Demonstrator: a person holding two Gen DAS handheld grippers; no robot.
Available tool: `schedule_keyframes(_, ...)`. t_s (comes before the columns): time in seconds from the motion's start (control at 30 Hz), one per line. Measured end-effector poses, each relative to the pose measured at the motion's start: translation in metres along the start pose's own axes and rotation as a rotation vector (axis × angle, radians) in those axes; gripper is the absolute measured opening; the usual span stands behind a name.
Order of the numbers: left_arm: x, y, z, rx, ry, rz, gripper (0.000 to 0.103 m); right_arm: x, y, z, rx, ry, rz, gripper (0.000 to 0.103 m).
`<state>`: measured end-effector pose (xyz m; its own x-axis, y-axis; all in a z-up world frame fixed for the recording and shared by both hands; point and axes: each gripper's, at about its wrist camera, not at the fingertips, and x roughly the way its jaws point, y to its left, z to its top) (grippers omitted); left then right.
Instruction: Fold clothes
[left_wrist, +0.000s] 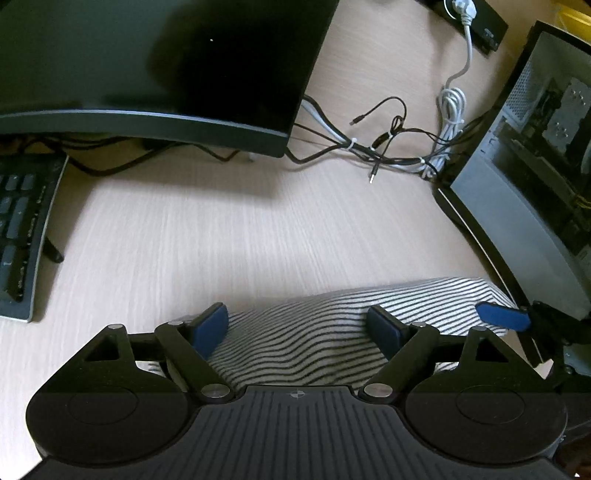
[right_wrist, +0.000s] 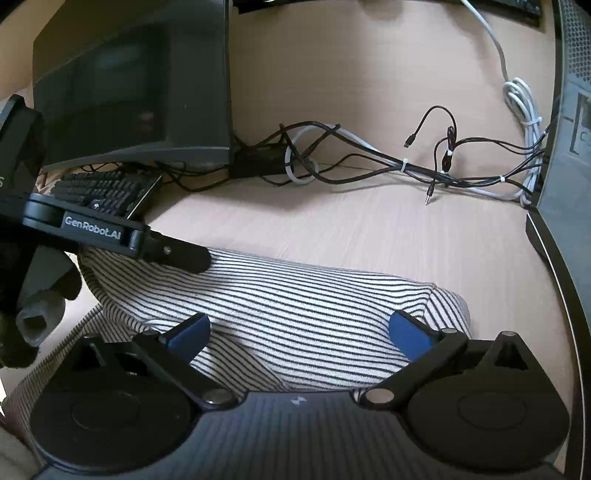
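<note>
A folded white garment with thin black stripes (right_wrist: 288, 314) lies on the light wooden desk (right_wrist: 369, 229). It also shows in the left wrist view (left_wrist: 306, 332). My left gripper (left_wrist: 299, 325) is open, its blue pads spread wide over the left part of the garment, with nothing between them. My right gripper (right_wrist: 299, 336) is open too, pads spread over the right part of the garment. In the right wrist view the left gripper's finger (right_wrist: 177, 254) reaches over the garment's left edge. A blue pad of the right gripper (left_wrist: 502, 314) shows at the right in the left wrist view.
A monitor (left_wrist: 147, 74) stands at the back left, with a keyboard (left_wrist: 18, 236) beside it. A computer case (left_wrist: 535, 184) stands on the right. Tangled black and white cables (left_wrist: 399, 147) lie behind the garment. Bare desk shows between the garment and the cables.
</note>
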<state>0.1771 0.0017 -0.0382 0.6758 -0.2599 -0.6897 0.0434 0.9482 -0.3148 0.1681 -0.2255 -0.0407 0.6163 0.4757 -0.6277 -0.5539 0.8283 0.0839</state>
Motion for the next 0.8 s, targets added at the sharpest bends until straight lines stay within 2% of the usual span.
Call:
schedule_keyframes(0.27, -0.012, -0.006, 0.001, 0.019, 0.000, 0.009, 0.090, 0.002, -0.002, -0.001, 0.014, 0.000, 0.008, 0.103)
schedule_keyframes(0.47, -0.039, -0.004, 0.009, -0.039, 0.003, -0.018, 0.089, 0.005, 0.002, -0.002, -0.013, -0.008, -0.013, 0.103)
schedule_keyframes(0.57, -0.061, -0.007, 0.009, -0.035, -0.008, -0.067, 0.083, 0.007, 0.004, -0.002, -0.022, -0.008, -0.021, 0.103)
schedule_keyframes(0.6, -0.064, -0.007, 0.007, -0.035, -0.006, -0.074, 0.078, 0.007, 0.004, -0.002, -0.024, -0.008, -0.022, 0.103)
schedule_keyframes(0.63, -0.062, -0.006, 0.004, -0.042, 0.006, -0.071, 0.072, 0.008, 0.004, -0.001, -0.025, -0.008, -0.024, 0.103)
schedule_keyframes(0.73, -0.056, -0.002, -0.006, -0.067, 0.041, -0.062, 0.064, 0.010, 0.008, -0.002, -0.053, -0.003, -0.041, 0.103)
schedule_keyframes(0.8, -0.048, 0.002, -0.011, -0.100, 0.046, -0.052, 0.062, 0.011, 0.011, -0.004, -0.070, 0.001, -0.052, 0.103)
